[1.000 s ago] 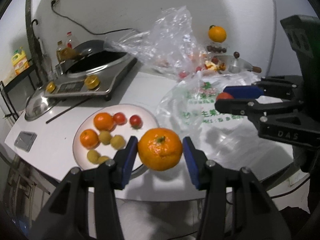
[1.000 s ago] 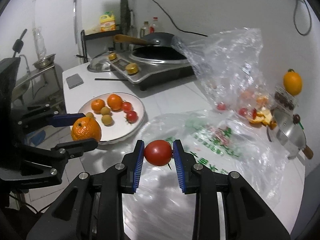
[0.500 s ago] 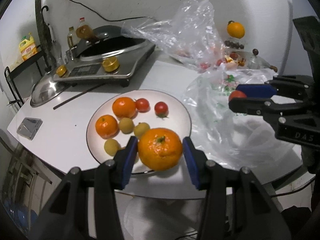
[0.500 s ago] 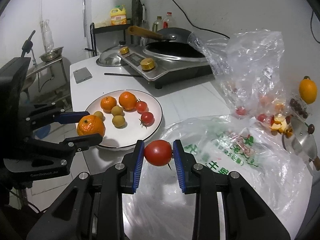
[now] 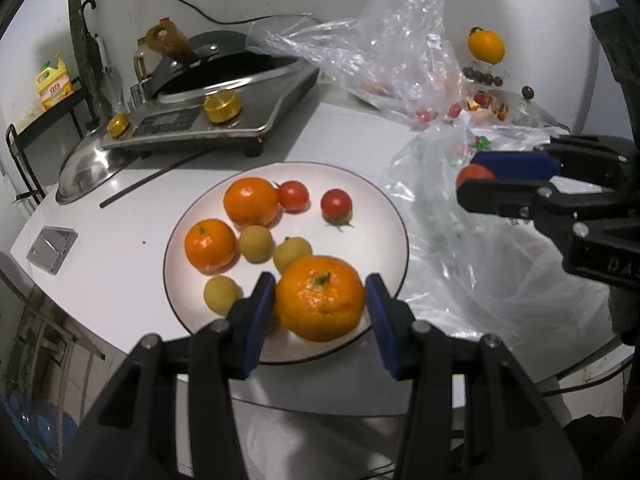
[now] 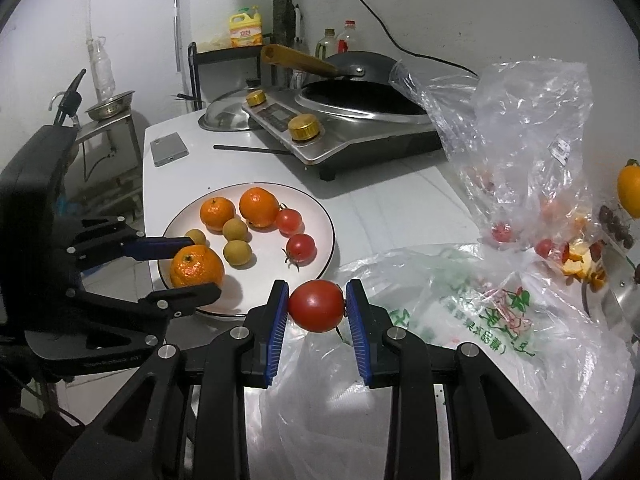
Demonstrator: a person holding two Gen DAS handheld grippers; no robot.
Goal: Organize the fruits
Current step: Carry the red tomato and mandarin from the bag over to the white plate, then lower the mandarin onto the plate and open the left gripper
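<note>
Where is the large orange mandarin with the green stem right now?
The large orange mandarin sits clamped in the left gripper, above the near rim of the round white plate, beside small yellow-green fruits.

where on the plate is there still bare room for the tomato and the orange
The plate is bare on its right side, between the stemmed tomato and the plastic bag, and along the near rim. Its left half is crowded with oranges, two tomatoes and small yellow fruits.
</note>
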